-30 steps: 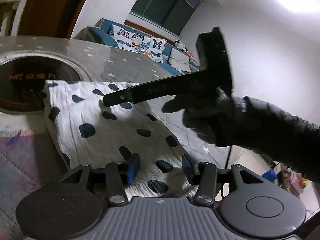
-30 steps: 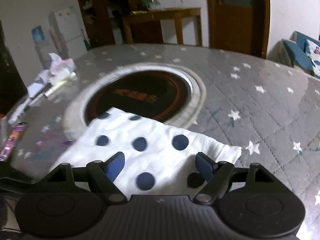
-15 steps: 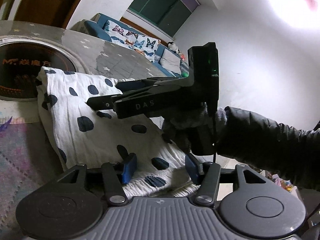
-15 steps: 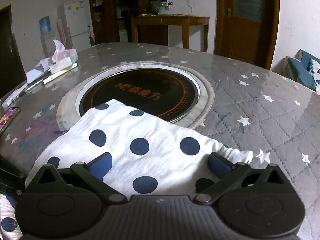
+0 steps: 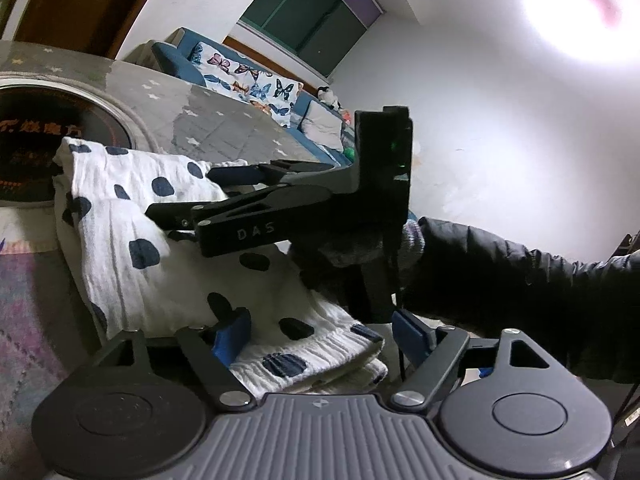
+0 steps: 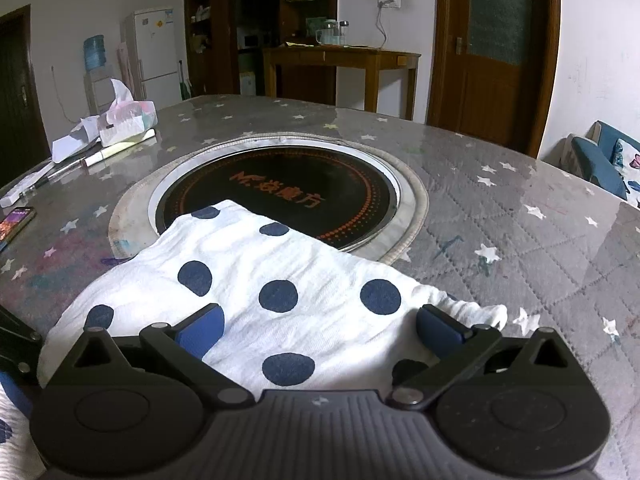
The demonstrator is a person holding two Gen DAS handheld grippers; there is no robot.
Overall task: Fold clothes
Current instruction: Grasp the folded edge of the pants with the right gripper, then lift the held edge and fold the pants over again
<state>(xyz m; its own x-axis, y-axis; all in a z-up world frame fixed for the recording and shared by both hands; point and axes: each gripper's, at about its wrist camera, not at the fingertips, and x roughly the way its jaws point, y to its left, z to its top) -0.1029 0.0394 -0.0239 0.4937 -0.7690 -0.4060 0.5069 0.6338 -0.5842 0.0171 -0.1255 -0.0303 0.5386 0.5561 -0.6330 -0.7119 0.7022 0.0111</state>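
Note:
A folded white garment with dark blue dots lies on the grey star-patterned table, its far corner over the rim of the round hob. My right gripper stands wide open just above the garment's near side, nothing pinched. In the left wrist view the same garment runs toward me. My left gripper is opening, its ribbed hem lying loose between the blue pads. The right gripper reaches in from the right over the cloth, held by a gloved hand.
A black round induction hob is set into the table behind the garment. A tissue box, papers, pens and a phone sit at the far left. A black sleeve crosses the right side. A blue sofa stands beyond the table.
Both grippers' jaws have spread apart. The left pads have come off the hem they pinched. The right gripper has sunk slightly toward the cloth and rolled.

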